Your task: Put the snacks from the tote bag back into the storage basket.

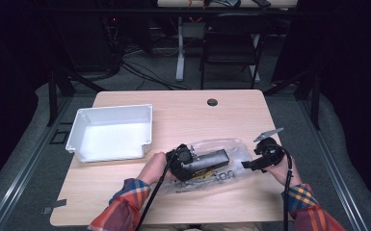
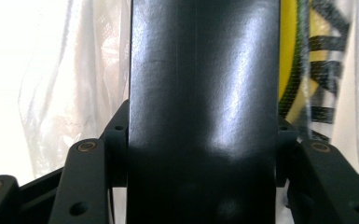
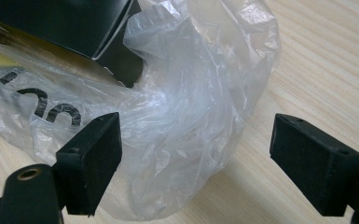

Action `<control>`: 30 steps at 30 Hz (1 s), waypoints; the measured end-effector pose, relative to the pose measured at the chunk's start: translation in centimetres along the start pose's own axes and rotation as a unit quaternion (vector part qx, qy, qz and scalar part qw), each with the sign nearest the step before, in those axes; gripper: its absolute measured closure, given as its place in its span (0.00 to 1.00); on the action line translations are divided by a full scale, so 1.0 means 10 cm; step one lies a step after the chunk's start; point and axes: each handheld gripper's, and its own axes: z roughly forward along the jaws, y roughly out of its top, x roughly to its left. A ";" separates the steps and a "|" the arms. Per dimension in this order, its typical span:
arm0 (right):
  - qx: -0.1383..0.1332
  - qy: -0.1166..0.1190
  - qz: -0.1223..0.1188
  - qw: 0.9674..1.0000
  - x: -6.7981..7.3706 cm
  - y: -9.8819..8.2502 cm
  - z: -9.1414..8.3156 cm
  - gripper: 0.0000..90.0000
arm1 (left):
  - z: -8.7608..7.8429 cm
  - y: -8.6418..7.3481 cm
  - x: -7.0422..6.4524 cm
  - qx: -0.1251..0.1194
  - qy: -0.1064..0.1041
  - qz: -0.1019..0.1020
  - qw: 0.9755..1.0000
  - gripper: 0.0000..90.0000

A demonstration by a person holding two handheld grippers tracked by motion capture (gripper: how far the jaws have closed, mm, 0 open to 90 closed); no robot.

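Observation:
A long black box (image 1: 214,158) lies over a crumpled clear plastic bag (image 1: 231,145) on the wooden table, near its front right. My left gripper (image 1: 196,161) is shut on the box's left end. In the left gripper view the black box (image 2: 203,112) spans the whole gap between the jaws, with the bag (image 2: 51,70) behind it. My right gripper (image 1: 248,164) stands open at the bag's right end. In the right gripper view the bag (image 3: 191,93) bulges up between the wide-apart pads (image 3: 93,158), apart from the right one. The box's corner (image 3: 65,23) shows at the top left.
A white plastic bin (image 1: 84,120) sits at the table's left, close to my left hand. A round cable hole (image 1: 212,102) is near the far edge. Bare wood (image 1: 207,120) lies beyond the bag. A dark chair (image 1: 231,43) stands behind the table.

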 end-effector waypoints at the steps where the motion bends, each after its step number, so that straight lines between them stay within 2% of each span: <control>1: -0.002 0.003 0.003 1.000 0.00 0.00 0.00 0.18 | -0.02 0.00 0.01 -0.004 -0.004 -0.001 1.000 0.49; 4: 0.001 0.000 0.001 1.000 -0.01 0.00 -0.01 0.18 | -0.10 -0.02 0.03 -0.021 -0.013 -0.011 1.000 0.49; 9: -0.001 -0.002 0.003 1.000 -0.01 -0.01 -0.01 0.18 | -0.21 -0.05 0.05 -0.037 -0.023 -0.014 0.999 0.49; 20: -0.005 0.000 0.005 1.000 -0.01 -0.01 -0.01 0.18 | -0.44 -0.07 0.07 -0.049 -0.031 0.004 0.998 0.49; 22: -0.004 0.002 0.004 1.000 -0.02 -0.01 -0.01 0.18 | -0.51 -0.06 0.08 -0.055 -0.030 0.016 0.998 0.49; 23: -0.001 -0.001 0.003 1.000 -0.02 -0.01 -0.02 0.18 | -0.53 -0.06 0.08 -0.056 -0.034 0.014 0.998 0.49; 24: -0.002 -0.001 0.003 1.000 -0.03 -0.01 -0.02 0.18 | -0.56 -0.06 0.09 -0.056 -0.032 0.023 0.998 0.49; 25: -0.003 -0.002 0.004 1.000 -0.03 -0.01 -0.02 0.18 | -0.59 -0.07 0.09 -0.056 -0.032 0.021 0.998 0.49; 26: -0.002 -0.002 0.004 1.000 -0.03 -0.01 -0.02 0.18 | -0.61 -0.06 0.10 -0.053 -0.029 0.027 0.998 0.49; 30: -0.003 -0.004 0.006 1.000 -0.03 -0.01 -0.02 0.18 | -0.69 -0.09 0.13 -0.056 -0.029 0.028 0.998 0.49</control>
